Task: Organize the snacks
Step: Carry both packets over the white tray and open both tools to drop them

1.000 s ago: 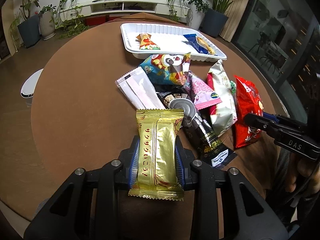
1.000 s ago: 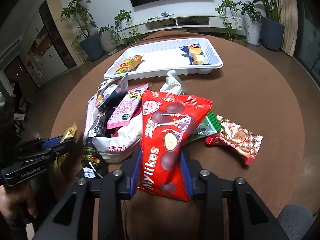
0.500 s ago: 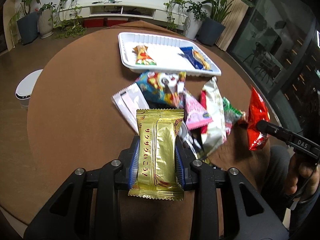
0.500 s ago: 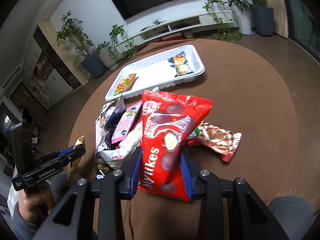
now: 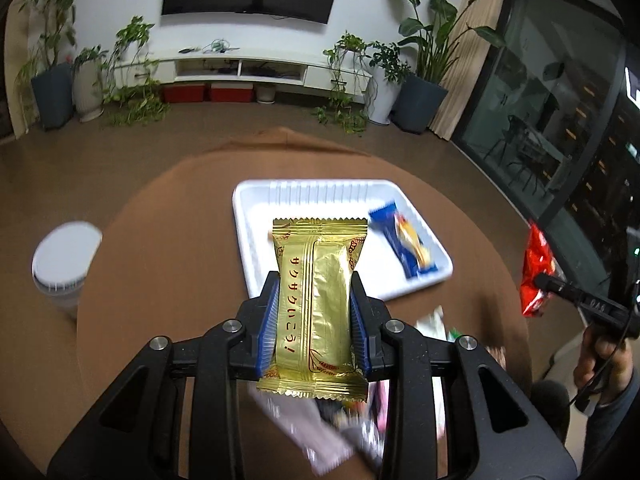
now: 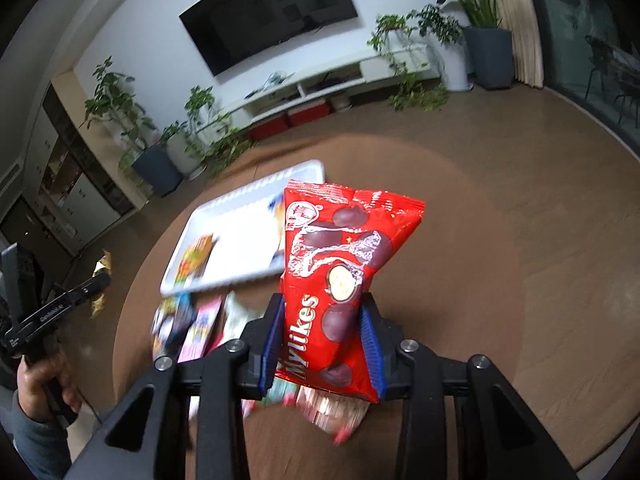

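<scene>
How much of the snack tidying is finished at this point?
Barely started. Two packets already lie in the white tray. In hand: the left hand-held gripper clamps a gold packet, the right hand-held gripper a red chocolate bag. Left: a pile of snacks on the table.

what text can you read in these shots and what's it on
"サクサクいこう!" on the gold packet held in the left gripper
"Mylikes" on the red bag held in the right gripper
"GenRobot.AI", faint, on the left gripper's side
"DAS", seen upside down, on the right gripper's side
Print on the tray snacks and table snacks: too blurred
</scene>
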A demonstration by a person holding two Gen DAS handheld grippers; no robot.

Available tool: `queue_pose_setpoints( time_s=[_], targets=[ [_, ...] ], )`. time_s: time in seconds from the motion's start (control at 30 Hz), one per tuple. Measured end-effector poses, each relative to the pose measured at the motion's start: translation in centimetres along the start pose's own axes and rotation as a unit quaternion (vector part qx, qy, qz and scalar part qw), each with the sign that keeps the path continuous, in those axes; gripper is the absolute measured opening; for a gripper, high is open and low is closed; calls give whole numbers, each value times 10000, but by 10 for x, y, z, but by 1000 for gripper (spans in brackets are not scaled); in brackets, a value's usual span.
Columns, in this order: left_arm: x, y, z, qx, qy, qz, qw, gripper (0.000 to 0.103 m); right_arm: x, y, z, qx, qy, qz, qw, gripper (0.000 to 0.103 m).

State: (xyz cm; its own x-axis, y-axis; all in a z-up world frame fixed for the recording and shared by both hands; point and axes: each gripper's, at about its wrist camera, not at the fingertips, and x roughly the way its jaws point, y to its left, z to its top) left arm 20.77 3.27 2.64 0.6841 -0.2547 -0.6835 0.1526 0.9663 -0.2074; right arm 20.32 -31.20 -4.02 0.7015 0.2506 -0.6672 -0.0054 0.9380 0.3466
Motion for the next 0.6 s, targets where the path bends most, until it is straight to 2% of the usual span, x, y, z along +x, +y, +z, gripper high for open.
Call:
queue_pose_setpoints(
  time_s=[0.13,0.27,0.4,0.6],
  targets=[
    [31,-7,41,171,45,1,9998,29,22,17,46,-200,-90,177,9996,39],
    [80,-15,71,268,300,41,9992,29,70,51,82,-539,27,438,9976,39],
    [129,-16,77,195,663,45,9976,29,132,77,96,-797,487,431,9947,39],
    [185,-12,66,142,1048,122,9943,29,201,96,90,-1092,1056,308,9879,39]
  ],
)
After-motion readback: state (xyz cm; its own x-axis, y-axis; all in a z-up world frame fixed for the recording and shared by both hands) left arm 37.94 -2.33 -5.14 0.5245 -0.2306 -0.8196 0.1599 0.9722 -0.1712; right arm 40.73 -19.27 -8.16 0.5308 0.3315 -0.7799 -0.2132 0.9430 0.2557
